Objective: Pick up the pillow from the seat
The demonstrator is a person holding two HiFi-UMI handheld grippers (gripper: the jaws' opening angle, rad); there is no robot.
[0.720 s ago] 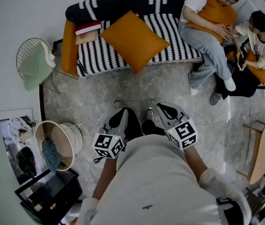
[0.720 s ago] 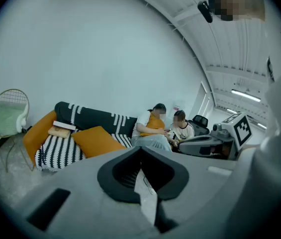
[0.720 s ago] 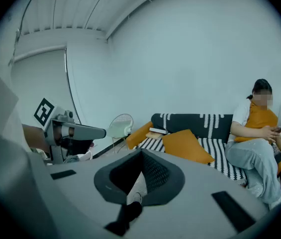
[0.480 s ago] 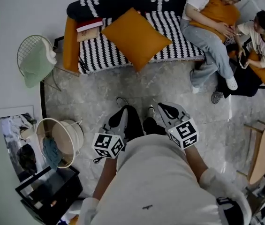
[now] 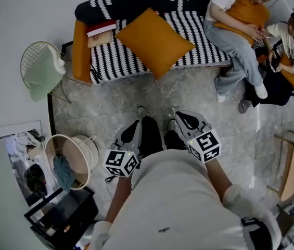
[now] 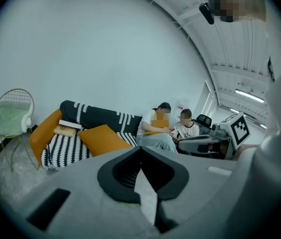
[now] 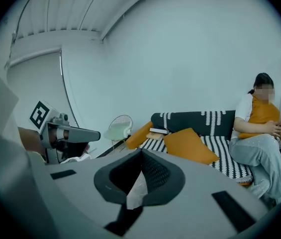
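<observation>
An orange square pillow (image 5: 154, 41) leans on the seat of a black-and-white striped sofa (image 5: 115, 61) across the room; it also shows as the pillow (image 6: 103, 139) in the left gripper view and the pillow (image 7: 190, 146) in the right gripper view. Both grippers are held close to my body, far short of the sofa. My left gripper (image 5: 132, 130) is shut with nothing in it, its jaws meeting at the left gripper (image 6: 141, 149). My right gripper (image 5: 187, 121) is likewise shut and empty, pointing at the sofa as the right gripper (image 7: 141, 151).
Two people (image 5: 238, 30) sit at the sofa's right end. A book (image 5: 101, 29) and another orange cushion (image 5: 80, 51) are at its left end. A wire chair with a green pad (image 5: 42, 72), a laundry basket (image 5: 71, 160) and a wooden side table (image 5: 292, 163) stand around the marble floor.
The view has shifted slightly, so the sofa and pillow sit a little further right and up. Both grippers stay shut in about the same place before my body.
</observation>
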